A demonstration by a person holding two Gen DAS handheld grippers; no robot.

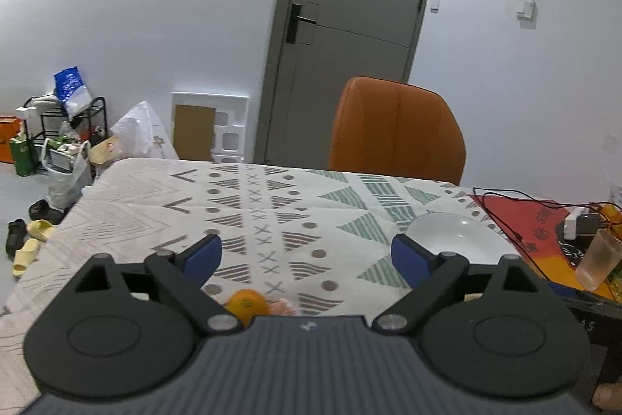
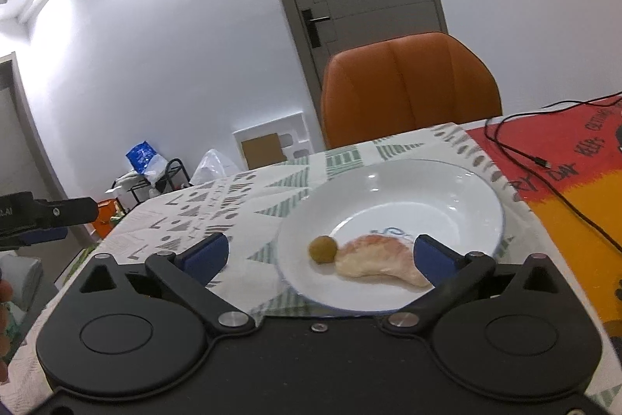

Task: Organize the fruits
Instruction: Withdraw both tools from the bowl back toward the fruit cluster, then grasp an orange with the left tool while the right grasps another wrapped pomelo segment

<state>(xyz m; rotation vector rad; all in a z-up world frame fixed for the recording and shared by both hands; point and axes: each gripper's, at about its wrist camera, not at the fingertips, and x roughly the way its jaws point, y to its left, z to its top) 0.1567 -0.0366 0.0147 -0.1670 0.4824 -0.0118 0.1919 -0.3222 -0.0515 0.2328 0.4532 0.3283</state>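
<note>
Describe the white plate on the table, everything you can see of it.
The white plate is round, glossy and shallow, like glazed ceramic, with a thin blue line at its rim and a small blue mark in the well. It sits flat on the patterned tablecloth, beside the red and orange mat. In it lie a small olive-green round fruit and a pale pink peeled fruit segment, touching each other. The open right gripper hovers at its near edge.

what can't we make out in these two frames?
- Left wrist: orange fruit and a pinkish piece beside it, lower parts hidden by the left hand-held gripper body.
- Left wrist: plate contents hidden by its rim.
- Right wrist: pomelo segment end hidden behind a fingertip.
</note>
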